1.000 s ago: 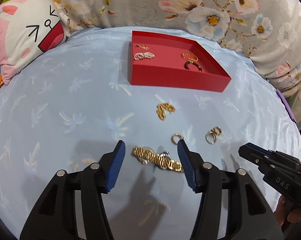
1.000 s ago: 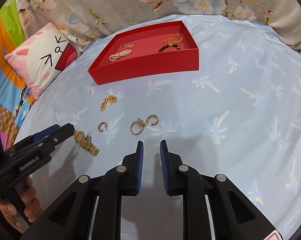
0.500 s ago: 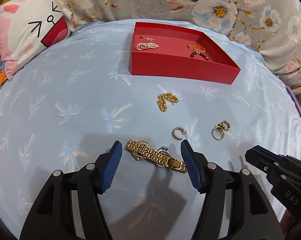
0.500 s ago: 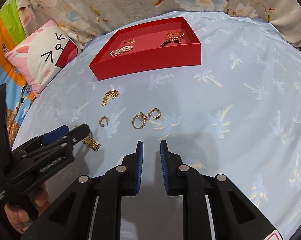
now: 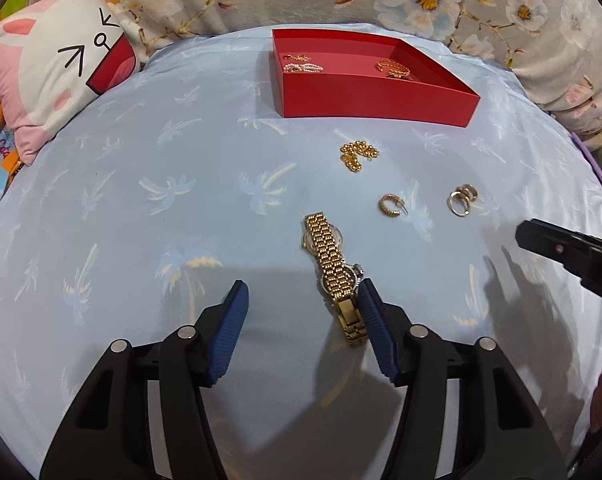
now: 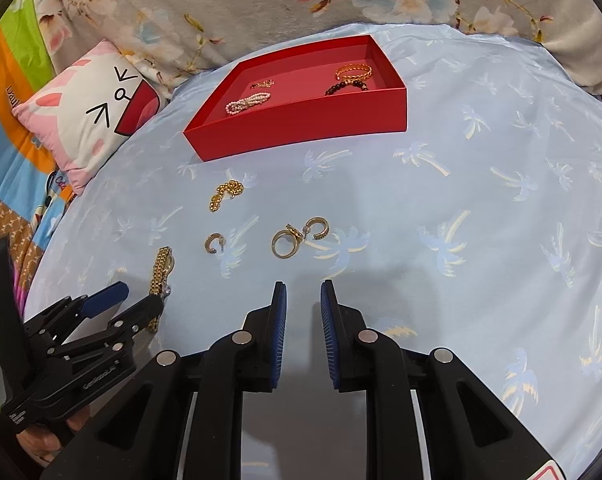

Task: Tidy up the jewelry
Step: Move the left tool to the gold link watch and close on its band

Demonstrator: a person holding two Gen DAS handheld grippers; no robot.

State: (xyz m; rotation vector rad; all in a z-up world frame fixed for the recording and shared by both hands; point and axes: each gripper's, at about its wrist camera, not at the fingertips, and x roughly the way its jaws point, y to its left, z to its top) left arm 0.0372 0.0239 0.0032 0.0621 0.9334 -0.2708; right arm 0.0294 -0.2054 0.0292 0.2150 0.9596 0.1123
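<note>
Blue sheet [image 5: 141,208] — left tongs [image 5: 303,300] spread wide around gold watch [image 5: 335,276]; right tongs [image 6: 303,300] slightly parted, empty.

Gold watch [image 5: 335,270] lying flat on my blue cloth, band stretched out. Beyond it: beaded gold chain [image 5: 357,154], bunched; gold hoop earring [image 5: 389,205]; gold ring [image 5: 457,203] touching a second hoop. Red tray [image 5: 375,94] behind holds a pearl strand [image 5: 303,67] and gold bangle [image 5: 393,67].

Bright, sharp fisheye views with bowed edges and soft shadows.
</note>
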